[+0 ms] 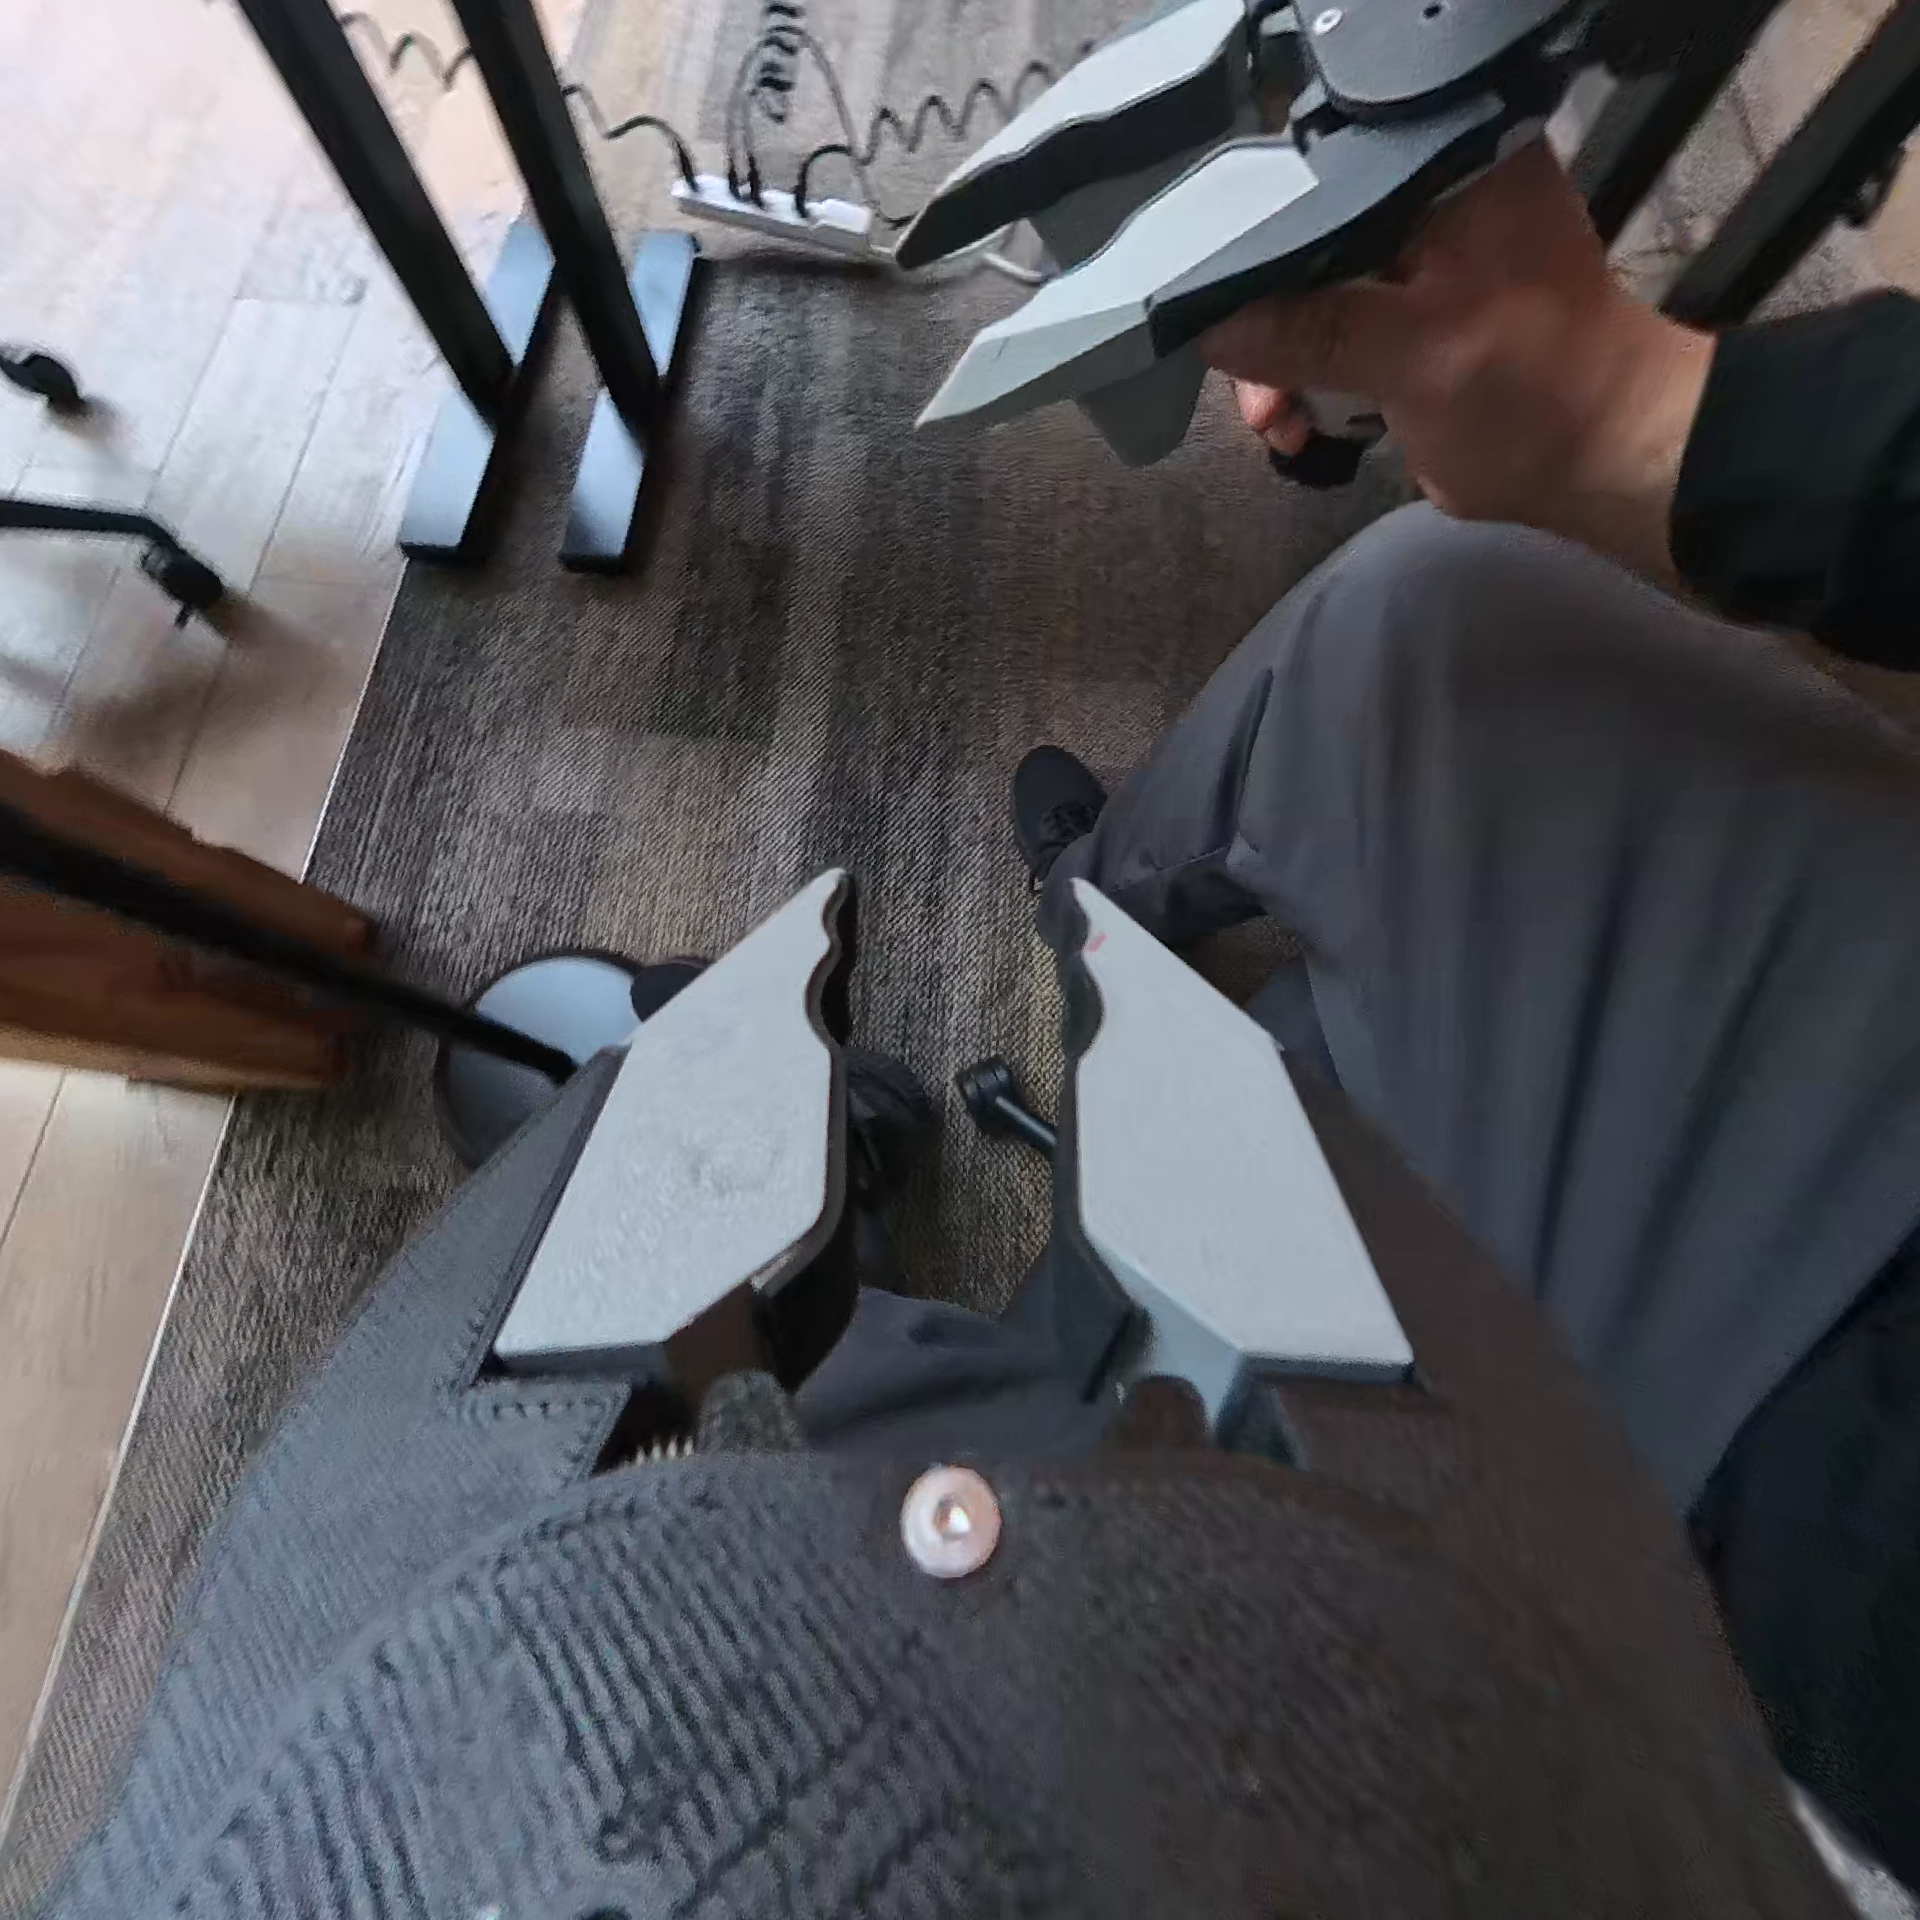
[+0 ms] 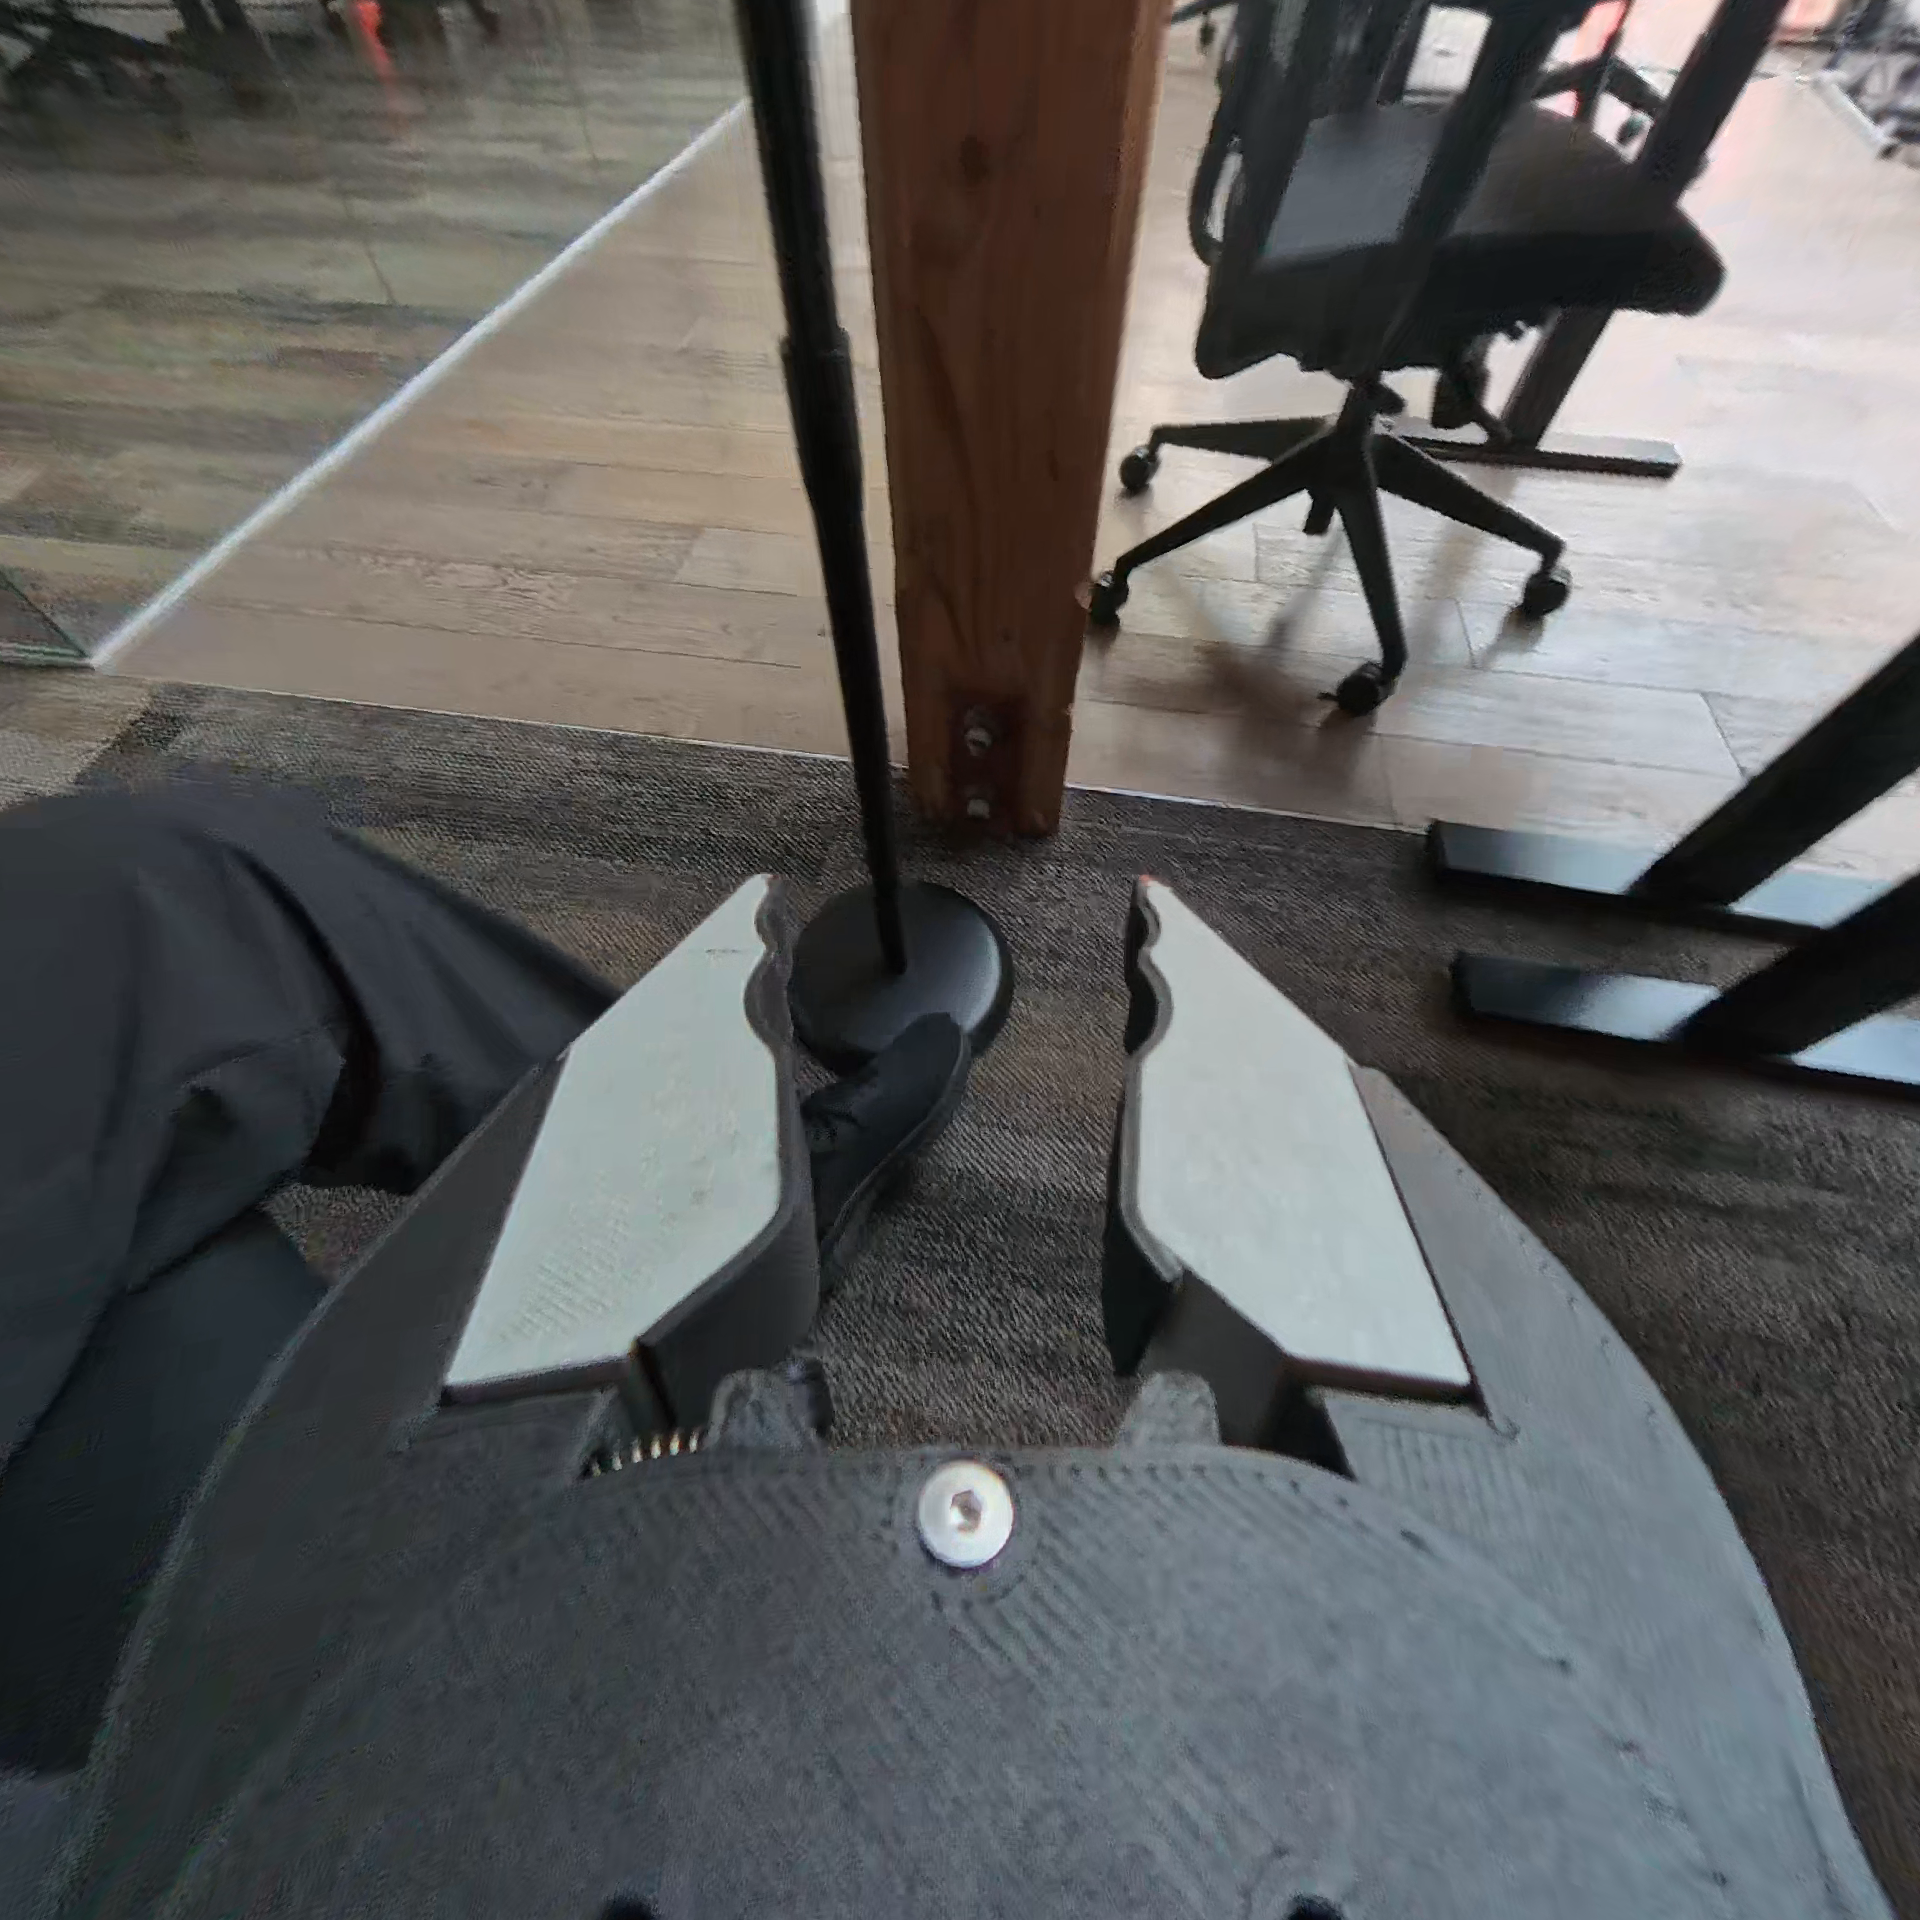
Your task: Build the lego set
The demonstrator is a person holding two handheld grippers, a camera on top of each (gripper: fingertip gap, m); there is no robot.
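Note:
No lego parts show in either view. My left gripper [image 1: 954,904] is open and empty, and points down at the grey carpet [image 1: 665,727] beside a person's grey trouser leg [image 1: 1507,883]. My right gripper [image 2: 954,904] is open and empty, low over the carpet [image 2: 1558,1195]. It also shows in the left wrist view [image 1: 914,332] at the top right, held in a hand [image 1: 1455,343], with its jaws apart.
A black stand with a round base [image 2: 904,977] stands by a wooden post [image 2: 987,416]. A black shoe [image 2: 894,1101] lies by the base. Black desk legs [image 1: 520,312], a white power strip [image 1: 769,208] and an office chair [image 2: 1403,312] are around.

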